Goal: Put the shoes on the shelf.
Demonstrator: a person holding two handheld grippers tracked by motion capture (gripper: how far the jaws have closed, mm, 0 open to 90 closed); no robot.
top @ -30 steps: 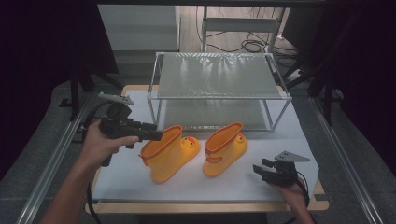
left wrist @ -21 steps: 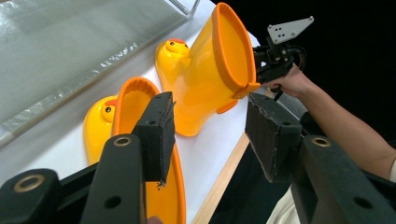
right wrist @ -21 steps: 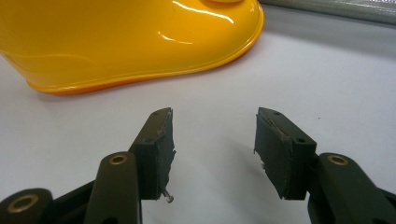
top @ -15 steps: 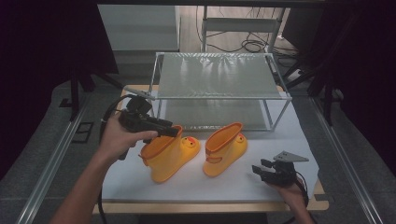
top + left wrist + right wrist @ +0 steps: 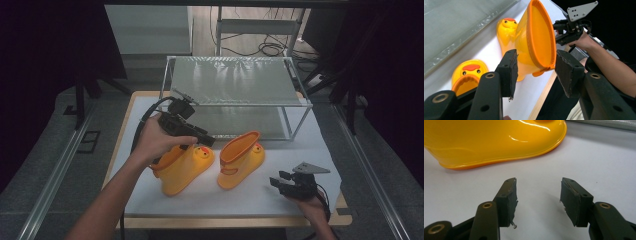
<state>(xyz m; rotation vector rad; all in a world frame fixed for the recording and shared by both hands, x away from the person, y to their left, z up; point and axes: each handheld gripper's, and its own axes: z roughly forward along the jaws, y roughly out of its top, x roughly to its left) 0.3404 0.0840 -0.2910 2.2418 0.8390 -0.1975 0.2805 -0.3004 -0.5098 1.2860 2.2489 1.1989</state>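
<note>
My left tool (image 5: 202, 139) hangs over the left half of the bench (image 5: 260, 200), its jaws spread wide and gripping nothing, right above the open top of the left yellow boot (image 5: 182, 165). In the left gripper view those jaws frame the orange-rimmed mouth of the right yellow boot (image 5: 534, 40) farther off, with the duck face on its toe pointing toward the rack; the left boot (image 5: 467, 76) sits low beside my left jaw, its duck face and orange collar showing. Both boots stand upright side by side near the middle of the bench, just apart, in front of the wire-framed rack (image 5: 235, 90) that fills the far part of the bench. My right tool (image 5: 280, 182) rests low near the front right corner of the bench, jaws parted and holding nothing, pointing left toward the right boot (image 5: 240, 157). In the right gripper view the glossy yellow side of that boot (image 5: 496, 142) lies ahead of the open jaws, clear of them, with bare white bench surface (image 5: 599, 167) between. My left hand (image 5: 155, 142) wraps the left tool's grip, and the cable (image 5: 142, 122) loops up behind it.
</note>
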